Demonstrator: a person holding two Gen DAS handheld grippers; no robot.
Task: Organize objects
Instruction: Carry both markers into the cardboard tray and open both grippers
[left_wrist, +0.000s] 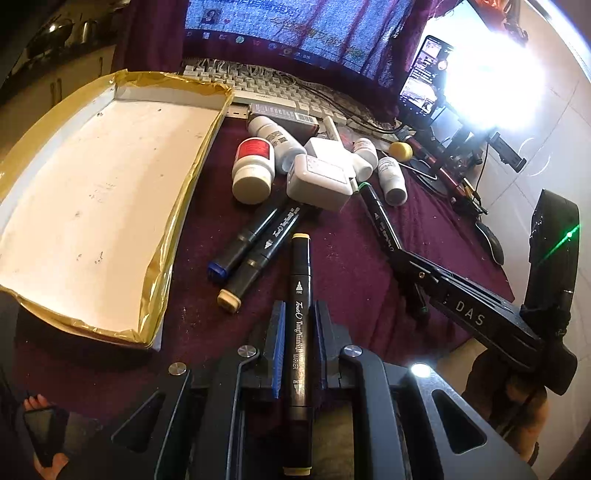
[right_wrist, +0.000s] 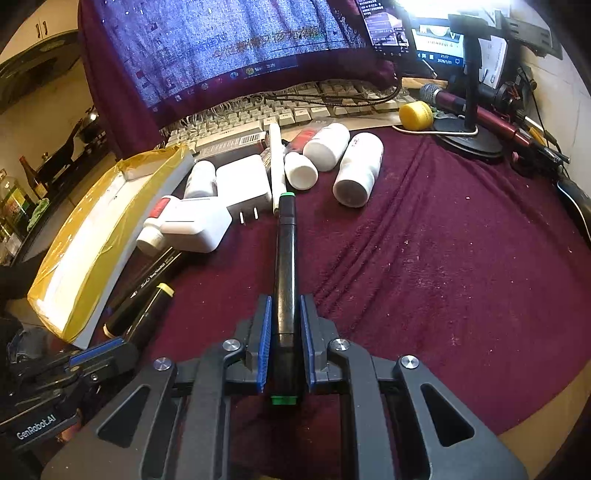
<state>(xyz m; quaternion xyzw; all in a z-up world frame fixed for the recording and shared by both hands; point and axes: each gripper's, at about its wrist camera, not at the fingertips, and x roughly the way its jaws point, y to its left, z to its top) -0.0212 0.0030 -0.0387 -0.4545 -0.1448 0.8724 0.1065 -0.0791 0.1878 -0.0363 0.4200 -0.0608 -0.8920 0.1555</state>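
My left gripper (left_wrist: 298, 312) is shut on a black marker with pale yellow caps (left_wrist: 300, 280), which points away over the maroon cloth. To its left lies a shallow white box with gold tape edges (left_wrist: 103, 184). Two more black markers (left_wrist: 255, 251) lie just ahead, with white bottles (left_wrist: 253, 170) and a white power adapter (left_wrist: 319, 181) beyond them. My right gripper (right_wrist: 286, 308) is shut on a black marker with green caps (right_wrist: 285, 251), its tip near the pile of bottles (right_wrist: 358, 170) and the adapter (right_wrist: 243, 184). That gripper (left_wrist: 400, 256) also shows at the right of the left wrist view.
A keyboard (right_wrist: 295, 107) and a cloth-draped monitor (left_wrist: 295, 33) stand behind the pile. A yellow ball (right_wrist: 415, 115), a microphone (right_wrist: 476, 110) and a stand sit at the back right, a mouse (left_wrist: 493, 242) at the right edge. A phone (left_wrist: 424, 77) leans by the monitor.
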